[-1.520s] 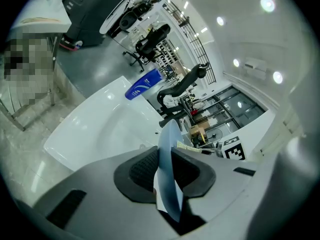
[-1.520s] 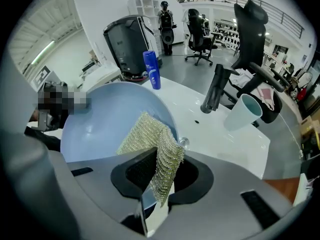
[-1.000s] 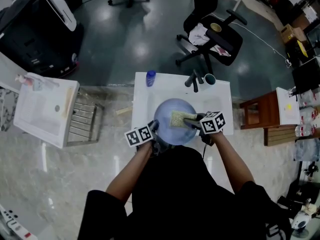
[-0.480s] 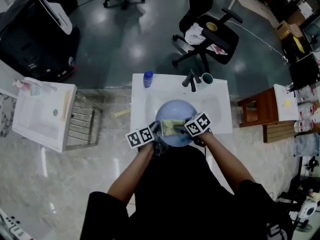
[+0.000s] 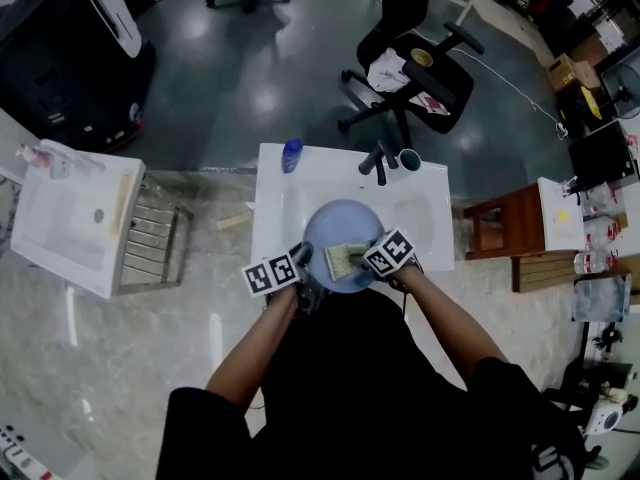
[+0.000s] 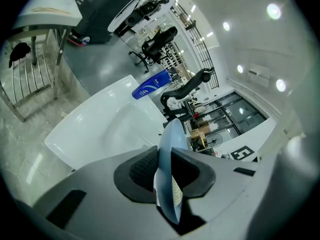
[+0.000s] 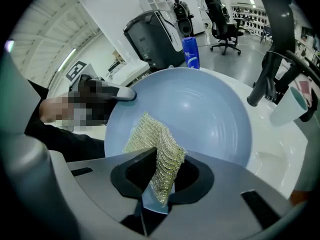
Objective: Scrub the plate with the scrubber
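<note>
White sink basin (image 5: 280, 208) fills the frame's centre, probably there to catch what comes off the pale blue plate (image 5: 345, 230) held over it. The left gripper (image 5: 303, 259) clamps the plate's left rim, seemingly to steady it. The right gripper (image 5: 358, 260) pinches the yellow-green mesh scrubber (image 5: 340, 261), which lies against the plate's lower part. The contents of the teal-rimmed cup (image 5: 408, 158) on the sink's upper edge are hidden.

Clothing: black top (image 5: 350, 368), loose short sleeves.
Left gripper (image 6: 162, 171): smooth grey shell, black ribbed pads (image 6: 141, 167).
Right gripper (image 7: 157, 176): same grey shell, black pads.
Marker cubes (image 5: 270, 275): white faces, black square patterns.
</note>
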### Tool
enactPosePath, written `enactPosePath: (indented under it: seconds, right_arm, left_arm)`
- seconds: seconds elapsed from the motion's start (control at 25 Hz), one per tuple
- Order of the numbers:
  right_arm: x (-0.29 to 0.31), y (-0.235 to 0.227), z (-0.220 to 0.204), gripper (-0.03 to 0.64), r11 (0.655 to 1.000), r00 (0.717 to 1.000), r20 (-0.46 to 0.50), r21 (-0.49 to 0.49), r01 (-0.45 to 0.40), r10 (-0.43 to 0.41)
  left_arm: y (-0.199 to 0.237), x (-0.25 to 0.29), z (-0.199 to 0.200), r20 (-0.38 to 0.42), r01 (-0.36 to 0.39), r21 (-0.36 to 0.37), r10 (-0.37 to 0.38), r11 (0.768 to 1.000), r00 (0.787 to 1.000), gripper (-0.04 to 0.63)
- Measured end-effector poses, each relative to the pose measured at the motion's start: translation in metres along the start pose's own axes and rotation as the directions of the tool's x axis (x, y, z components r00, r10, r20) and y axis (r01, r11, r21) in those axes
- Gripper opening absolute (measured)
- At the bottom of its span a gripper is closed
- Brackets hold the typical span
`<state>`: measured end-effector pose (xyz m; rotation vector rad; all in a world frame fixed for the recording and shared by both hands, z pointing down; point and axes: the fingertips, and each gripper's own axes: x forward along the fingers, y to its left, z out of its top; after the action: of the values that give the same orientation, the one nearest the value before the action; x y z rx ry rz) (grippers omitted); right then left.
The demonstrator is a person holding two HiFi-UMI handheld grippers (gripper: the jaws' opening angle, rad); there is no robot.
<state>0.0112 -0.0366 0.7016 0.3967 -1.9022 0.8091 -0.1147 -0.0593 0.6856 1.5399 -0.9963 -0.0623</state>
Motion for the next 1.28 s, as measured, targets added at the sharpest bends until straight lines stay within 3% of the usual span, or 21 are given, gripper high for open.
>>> enactPosePath:
  seconds: [0.36, 0.64, 0.8, 0.92, 1.0, 1.08, 1.28]
  right_arm:
    - [-0.013, -0.056, -0.029, 0.072, 0.989, 0.988, -0.063, -0.04, 0.14, -0.142]
    - [-0.024, -0.084, -0.051, 0.072, 0.993, 0.992, -0.057, -0.013, 0.115, -0.116]
    - [-0.034, -0.081, -0.056, 0.071, 0.996, 0.994, 0.105, 0.08, -0.044, 0.035]
    - [-0.049, -0.08, -0.06, 0.069, 0.961, 0.94, 0.324, 0.208, -0.184, 0.11]
    - [-0.058, -0.084, -0.064, 0.069, 0.933, 0.9, 0.424, 0.27, -0.237, 0.106]
    - [-0.066, -0.093, -0.072, 0.069, 0.918, 0.878, 0.474, 0.314, -0.244, 0.071]
    - [-0.08, -0.117, -0.085, 0.069, 0.923, 0.836, 0.549, 0.318, -0.217, 0.007]
  left_arm:
    - [-0.007, 0.009, 0.001, -0.033, 0.0, 0.032, 0.001, 0.999, 0.999, 0.063]
    - [-0.024, 0.034, -0.014, -0.054, -0.038, 0.048, 0.04, 0.998, 0.998, 0.064]
    - [-0.014, 0.051, -0.021, -0.069, -0.097, 0.046, 0.1, 0.994, 0.993, 0.064]
    - [-0.001, 0.068, -0.031, -0.09, -0.148, 0.012, 0.148, 0.989, 0.985, 0.064]
    - [0.006, 0.082, -0.036, -0.099, -0.176, -0.03, 0.172, 0.984, 0.98, 0.064]
    - [0.012, 0.098, -0.043, -0.11, -0.203, -0.087, 0.193, 0.975, 0.975, 0.064]
    - [0.025, 0.138, -0.058, -0.134, -0.279, -0.172, 0.258, 0.945, 0.957, 0.064]
